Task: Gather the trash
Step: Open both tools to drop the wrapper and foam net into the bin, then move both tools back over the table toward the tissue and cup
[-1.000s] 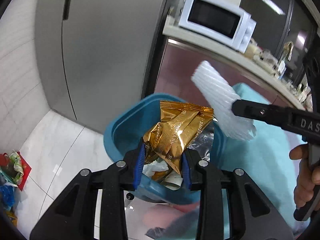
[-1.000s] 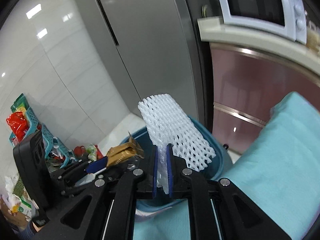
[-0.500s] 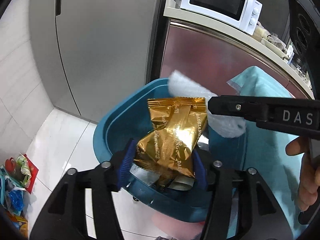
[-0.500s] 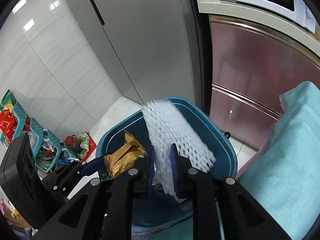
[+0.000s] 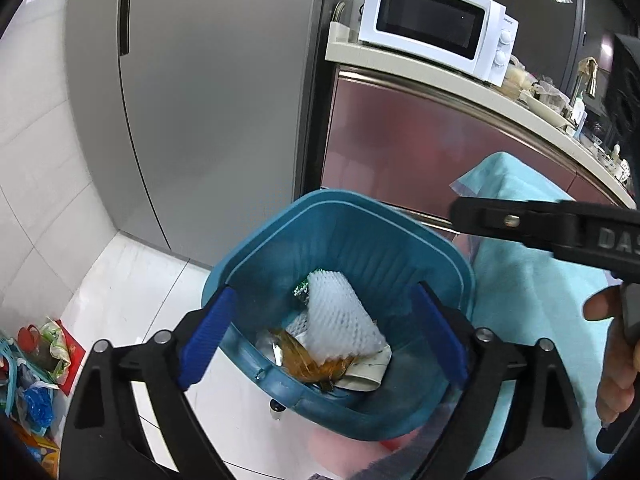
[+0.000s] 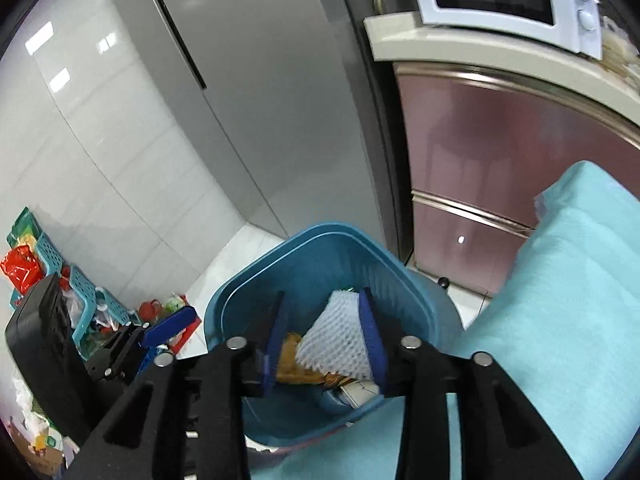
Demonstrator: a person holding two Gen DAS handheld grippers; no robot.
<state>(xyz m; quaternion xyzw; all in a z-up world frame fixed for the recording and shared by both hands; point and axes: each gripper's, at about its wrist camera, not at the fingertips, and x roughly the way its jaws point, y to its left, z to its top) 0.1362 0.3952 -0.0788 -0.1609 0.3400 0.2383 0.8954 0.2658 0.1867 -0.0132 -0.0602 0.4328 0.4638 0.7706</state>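
Lying atop a gold wrapper [image 5: 308, 364], white foam netting [image 5: 340, 320] fills the blue bin [image 5: 360, 216].

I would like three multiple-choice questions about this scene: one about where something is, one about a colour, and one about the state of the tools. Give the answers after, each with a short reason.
1. Where does the white foam net lie?
A. On the teal cloth
B. Inside the trash bin
C. On top of the microwave

2. What colour is the trash bin?
A. Blue
B. Red
C. Grey

3. How do the two tools stand?
A. Both shut on trash
B. Only the left tool open
C. Both open, holding nothing

Answers:
1. B: the foam net rests in the bin on a gold snack wrapper and other scraps.
2. A: the rim and ribbed inner wall are blue.
3. C: the left tool and the right tool both show spread fingers above the bin, with nothing gripped between them.
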